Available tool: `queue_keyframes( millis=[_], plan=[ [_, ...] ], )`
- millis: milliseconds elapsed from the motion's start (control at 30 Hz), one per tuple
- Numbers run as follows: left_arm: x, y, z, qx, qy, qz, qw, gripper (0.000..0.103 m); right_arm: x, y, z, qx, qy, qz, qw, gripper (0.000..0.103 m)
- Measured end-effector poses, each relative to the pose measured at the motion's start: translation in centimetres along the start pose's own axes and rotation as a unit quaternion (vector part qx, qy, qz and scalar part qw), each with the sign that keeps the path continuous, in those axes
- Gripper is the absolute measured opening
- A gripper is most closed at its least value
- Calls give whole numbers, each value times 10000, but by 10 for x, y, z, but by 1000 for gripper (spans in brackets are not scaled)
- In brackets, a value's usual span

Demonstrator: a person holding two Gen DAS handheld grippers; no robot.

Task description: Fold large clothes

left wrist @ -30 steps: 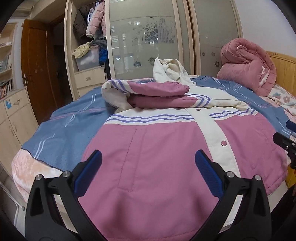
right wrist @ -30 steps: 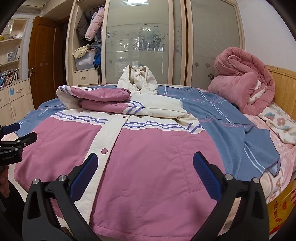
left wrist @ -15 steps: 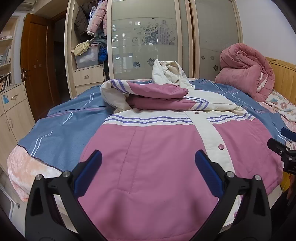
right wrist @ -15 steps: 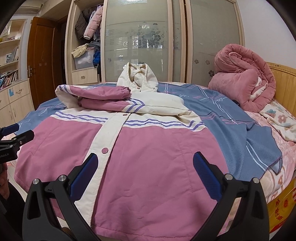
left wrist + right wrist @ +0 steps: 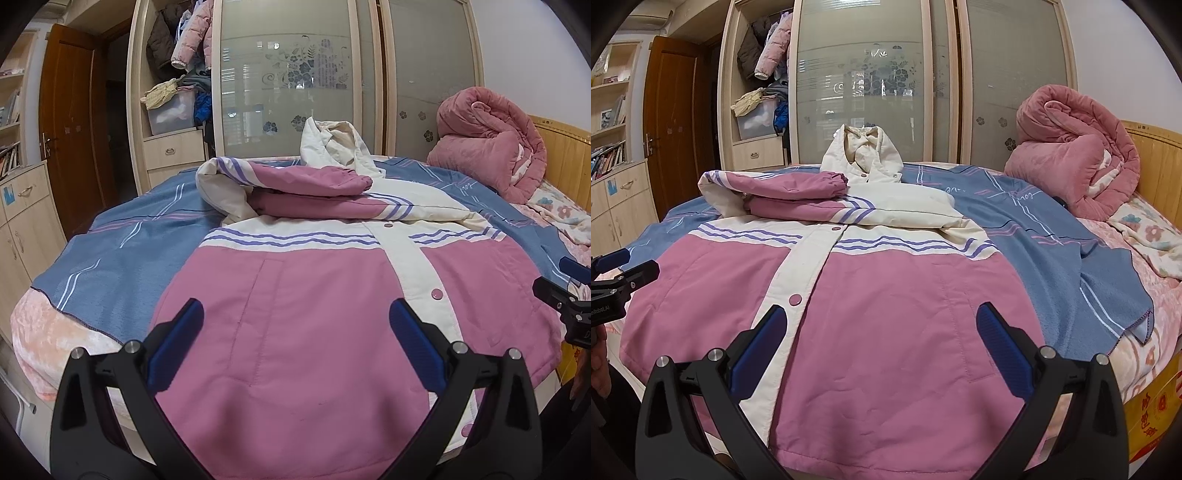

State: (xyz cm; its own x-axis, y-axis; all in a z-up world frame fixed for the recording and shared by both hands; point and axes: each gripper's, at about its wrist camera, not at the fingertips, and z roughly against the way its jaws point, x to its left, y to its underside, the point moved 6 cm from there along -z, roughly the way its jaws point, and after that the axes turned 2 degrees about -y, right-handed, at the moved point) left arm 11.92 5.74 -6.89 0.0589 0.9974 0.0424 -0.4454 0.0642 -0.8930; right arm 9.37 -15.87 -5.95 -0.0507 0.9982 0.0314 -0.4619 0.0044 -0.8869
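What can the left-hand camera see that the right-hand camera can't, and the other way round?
Only the left wrist view shows the bed's left edge, with the peach sheet hanging below the blue blanket. Only the right wrist view shows the blanket's loose corner and a yellow box beside the bed. Both show the pink and cream jacket with its sleeves folded across the chest, the rolled pink quilt, the wardrobe, and both grippers open above the hem.
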Motion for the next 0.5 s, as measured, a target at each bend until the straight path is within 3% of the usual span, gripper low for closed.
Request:
queue_keyframes(
  millis=[367, 500],
  plan=[
    [-2, -2, 2, -79, 147, 77, 9998, 101, 0, 1, -5, 180, -183, -115, 9996, 102],
    [-2, -5, 5, -163, 236, 122, 9995, 101, 4, -21, -17, 419, -739, -563, 9948, 102]
  ],
)
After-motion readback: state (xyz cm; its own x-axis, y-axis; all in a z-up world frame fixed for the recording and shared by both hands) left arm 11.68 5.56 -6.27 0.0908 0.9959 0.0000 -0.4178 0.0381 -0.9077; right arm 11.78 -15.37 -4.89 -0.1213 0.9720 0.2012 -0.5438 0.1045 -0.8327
